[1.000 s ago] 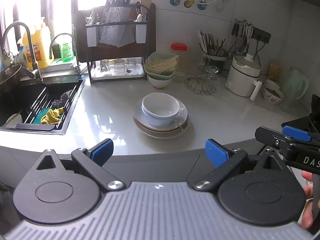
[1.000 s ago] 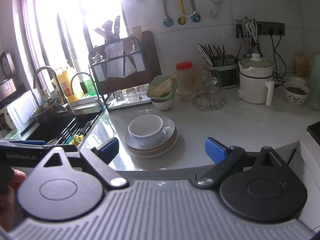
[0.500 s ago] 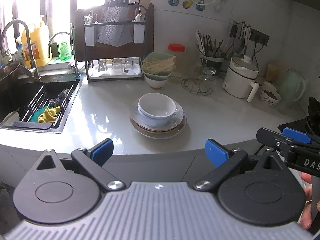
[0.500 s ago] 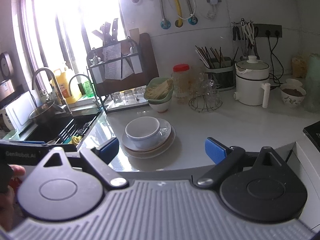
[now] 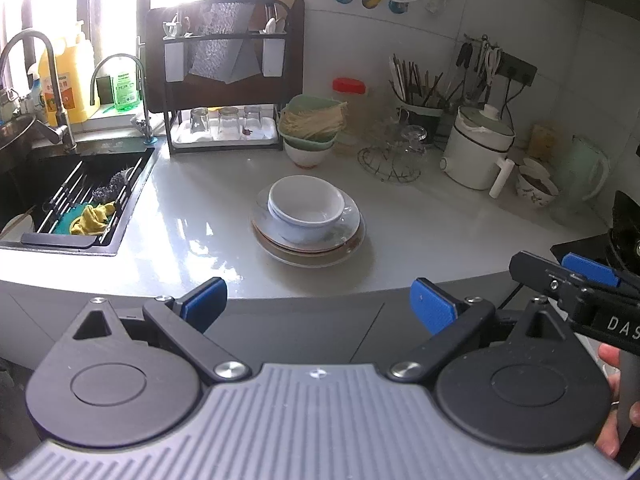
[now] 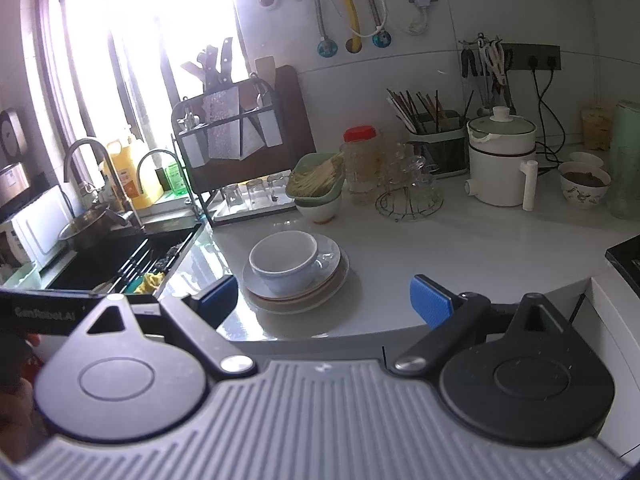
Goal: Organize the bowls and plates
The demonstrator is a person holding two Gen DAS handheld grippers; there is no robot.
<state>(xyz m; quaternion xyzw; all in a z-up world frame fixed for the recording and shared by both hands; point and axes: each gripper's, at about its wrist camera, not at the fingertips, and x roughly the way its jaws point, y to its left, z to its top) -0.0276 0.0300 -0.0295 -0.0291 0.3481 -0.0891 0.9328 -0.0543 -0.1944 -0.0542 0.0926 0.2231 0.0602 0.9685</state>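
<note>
A white bowl rests on a stack of plates in the middle of the white counter. My left gripper hangs open in front of the counter edge, well short of the stack, nothing between its blue pads. My right gripper is likewise open and empty, off the counter's front edge, with the stack just beyond its left pad. In the left wrist view the right gripper's fingers show at the right edge.
A black sink with a rack and yellow cloth lies left. At the back stand a dark dish rack with glasses, a green colander on a bowl, a wire glass stand, a white cooker and a patterned bowl.
Both grippers have drawn back and risen slightly from the counter; the stack looks smaller and farther. Both stay open. The bowl and plates have not moved.
</note>
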